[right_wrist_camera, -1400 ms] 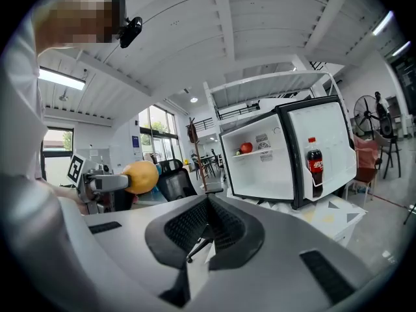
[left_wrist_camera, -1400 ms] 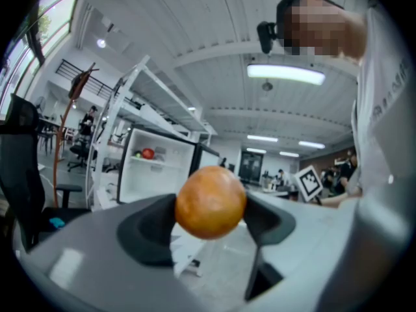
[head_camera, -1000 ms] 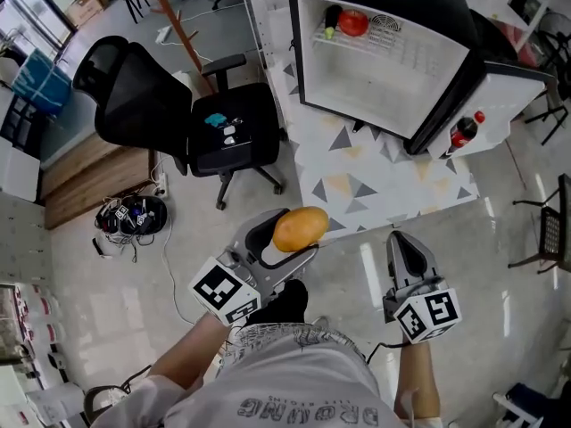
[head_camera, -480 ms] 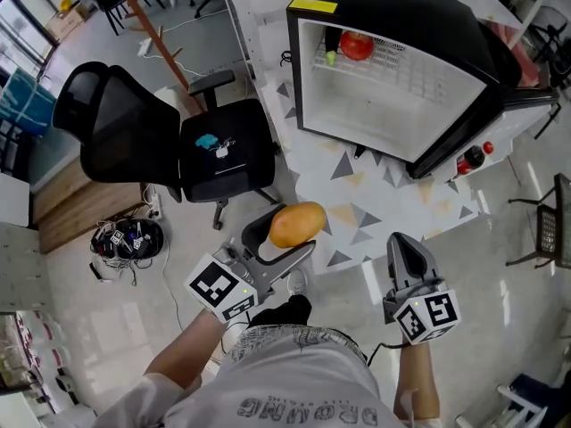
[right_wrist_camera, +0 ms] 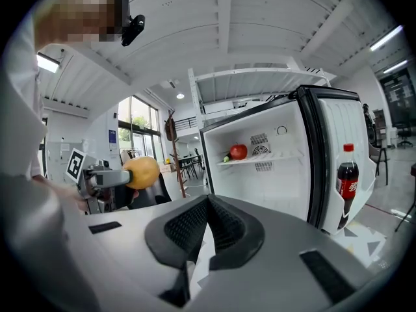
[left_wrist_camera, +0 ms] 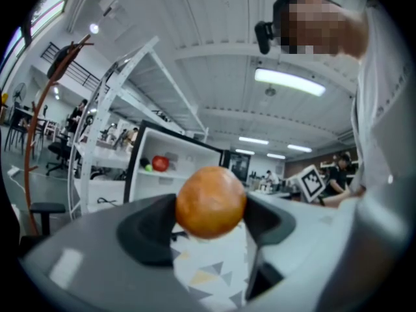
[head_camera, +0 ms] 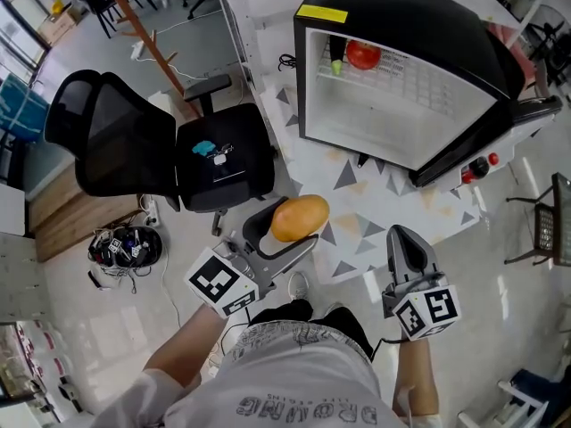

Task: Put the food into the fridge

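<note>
The left gripper [head_camera: 289, 237] pinched a yellow-orange mango [head_camera: 300, 218] between its jaws, up in the air over the patterned floor mat [head_camera: 375, 205], near the open mini fridge [head_camera: 419, 16]. The right gripper [head_camera: 403, 235], just beside, was pressed together on nothing

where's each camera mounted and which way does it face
Head view: on the person's head, looking steeply down at the open fridge and an office chair; shows the torso, both arms, left gripper and right gripper.
Left gripper view: on the left gripper, facing the fridge along jaws clamped on a mango; the person's white top at right.
Right gripper view: on the right gripper, along closed jaws, facing the fridge; white top at left.
Shared: both gripper views show the fridge's red fruit.
</note>
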{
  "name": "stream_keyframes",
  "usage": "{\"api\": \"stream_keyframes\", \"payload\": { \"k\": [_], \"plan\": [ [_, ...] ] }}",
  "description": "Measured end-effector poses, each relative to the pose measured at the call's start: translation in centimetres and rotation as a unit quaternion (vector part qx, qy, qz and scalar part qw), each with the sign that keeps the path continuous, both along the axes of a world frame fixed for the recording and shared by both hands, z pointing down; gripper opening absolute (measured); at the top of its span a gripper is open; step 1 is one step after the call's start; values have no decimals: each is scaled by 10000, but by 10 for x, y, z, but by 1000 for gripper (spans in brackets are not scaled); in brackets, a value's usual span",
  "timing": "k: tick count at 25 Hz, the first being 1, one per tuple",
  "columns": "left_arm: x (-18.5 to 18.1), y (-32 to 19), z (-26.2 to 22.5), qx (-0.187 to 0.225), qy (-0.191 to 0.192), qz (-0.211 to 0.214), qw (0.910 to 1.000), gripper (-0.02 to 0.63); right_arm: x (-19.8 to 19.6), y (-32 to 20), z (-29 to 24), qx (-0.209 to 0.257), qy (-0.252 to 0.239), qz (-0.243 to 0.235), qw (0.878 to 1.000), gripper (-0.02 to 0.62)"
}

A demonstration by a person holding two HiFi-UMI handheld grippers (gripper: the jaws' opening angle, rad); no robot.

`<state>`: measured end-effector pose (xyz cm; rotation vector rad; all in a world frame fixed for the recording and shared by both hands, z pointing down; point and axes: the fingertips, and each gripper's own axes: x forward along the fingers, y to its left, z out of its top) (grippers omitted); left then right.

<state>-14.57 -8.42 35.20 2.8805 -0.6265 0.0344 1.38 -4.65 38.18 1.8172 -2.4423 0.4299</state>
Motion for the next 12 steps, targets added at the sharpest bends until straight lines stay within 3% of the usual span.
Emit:
{"api": "stream_keyframes", "payload": {
  "k": [12],
  "plan": [
    [23, -19, -7, 144, -46, 52, 9999, 324, 10, -13, 0, 73, -26, 9, 10000, 3]
  ]
}}
